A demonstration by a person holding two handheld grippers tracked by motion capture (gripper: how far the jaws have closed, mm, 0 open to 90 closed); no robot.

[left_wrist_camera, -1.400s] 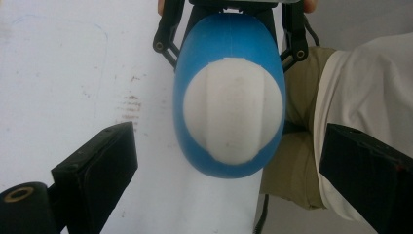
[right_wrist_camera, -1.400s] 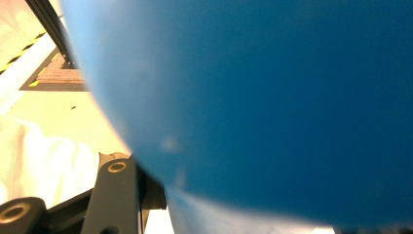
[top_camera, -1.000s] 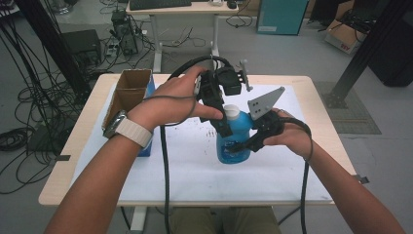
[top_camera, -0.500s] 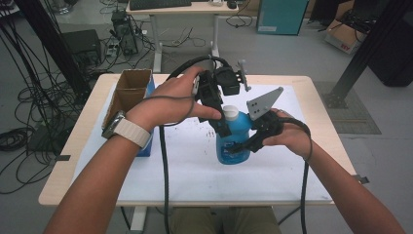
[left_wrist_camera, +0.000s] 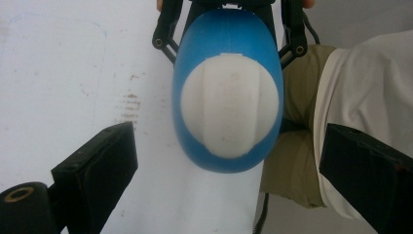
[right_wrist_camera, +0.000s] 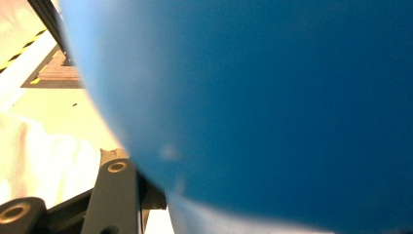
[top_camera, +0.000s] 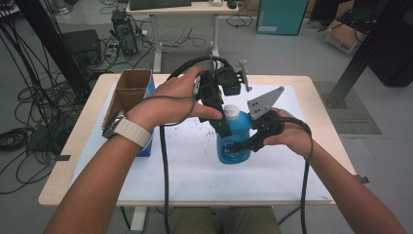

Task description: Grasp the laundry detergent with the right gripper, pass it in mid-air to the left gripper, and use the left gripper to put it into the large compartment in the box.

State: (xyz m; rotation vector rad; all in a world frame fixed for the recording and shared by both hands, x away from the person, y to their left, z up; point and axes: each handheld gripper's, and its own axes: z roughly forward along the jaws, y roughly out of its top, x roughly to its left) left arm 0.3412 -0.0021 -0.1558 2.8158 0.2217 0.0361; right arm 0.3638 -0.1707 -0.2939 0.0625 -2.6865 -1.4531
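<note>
Far left beyond the pale wooden table: grey floor strewn with black cables; on the table's left edge an open brown cardboard box, then a white sheet covering most of the top. Mid-table, upright on that sheet, a blue plastic bottle with a white cap; directly above the cap, left gripper, jaws spread wide and clear of it. At the bottle's right side, right gripper, pinching the blue body; farther right and far, a teal cabinet.
</note>
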